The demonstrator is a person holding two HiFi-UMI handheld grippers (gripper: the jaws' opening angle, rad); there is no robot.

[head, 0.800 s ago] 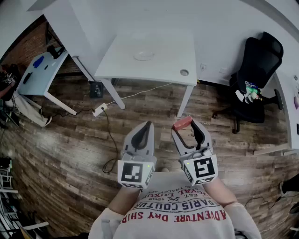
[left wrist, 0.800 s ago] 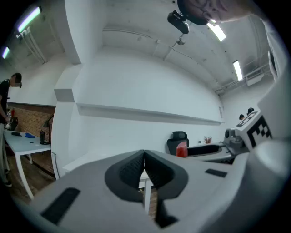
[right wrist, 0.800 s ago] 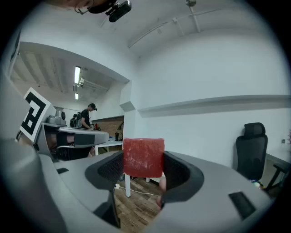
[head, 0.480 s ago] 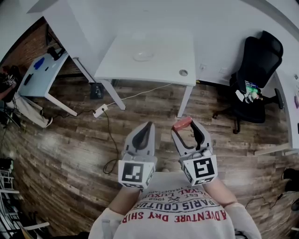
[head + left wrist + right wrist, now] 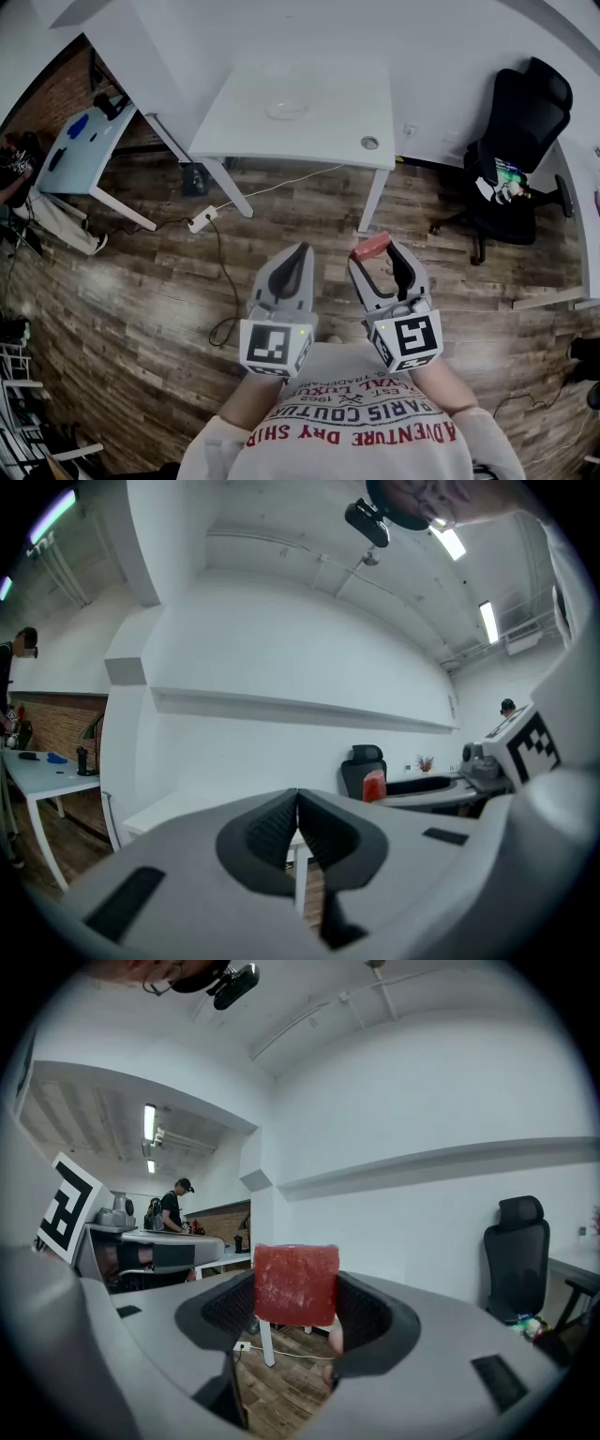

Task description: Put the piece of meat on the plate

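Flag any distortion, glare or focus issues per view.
Head view: heavy fisheye, the floorboards bow; the plate nearly washes out against the white table. Left gripper view: black vignette at the corners, ceiling lights bloom. Right gripper view: same vignette, piece of meat sharp.

A white table [image 5: 337, 117] stood ahead of me on the wooden floor [image 5: 141, 291]. A power strip [image 5: 201, 222] lay by its left legs, with a white cable [image 5: 281, 186] trailing toward the right leg. A black office chair [image 5: 525, 112] sat to my right, and another table [image 5: 84, 145] with blue things on it to my left.
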